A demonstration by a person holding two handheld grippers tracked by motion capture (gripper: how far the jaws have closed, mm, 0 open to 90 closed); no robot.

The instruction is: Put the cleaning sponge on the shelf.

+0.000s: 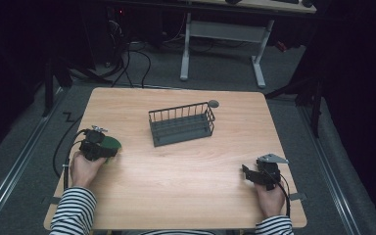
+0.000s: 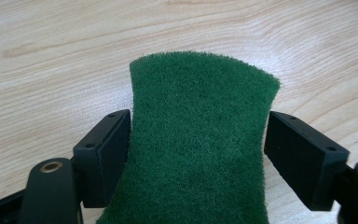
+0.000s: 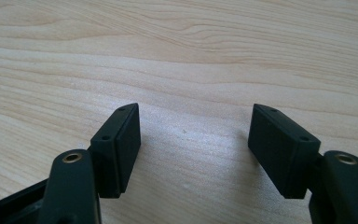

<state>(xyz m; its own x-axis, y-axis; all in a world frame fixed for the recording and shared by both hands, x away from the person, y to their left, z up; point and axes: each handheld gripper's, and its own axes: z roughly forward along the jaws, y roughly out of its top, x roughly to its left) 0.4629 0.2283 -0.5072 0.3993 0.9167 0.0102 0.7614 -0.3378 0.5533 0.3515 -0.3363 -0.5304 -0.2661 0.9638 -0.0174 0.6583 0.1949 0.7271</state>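
Left tongs point(image 2: 196, 140) pinching green scouring pad point(image 2: 198, 140), tabletop point(image 2: 51, 56)

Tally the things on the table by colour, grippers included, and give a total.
Green: 1, the pad, pinched at its waist by the left gripper
Grey: 2, the rack and the small disc behind it
Black: 2, the left gripper and the right gripper, jaws apart
Total: 5

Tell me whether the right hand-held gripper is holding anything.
No: the right hand-held gripper stands open over bare wooden table, nothing between its jaws.
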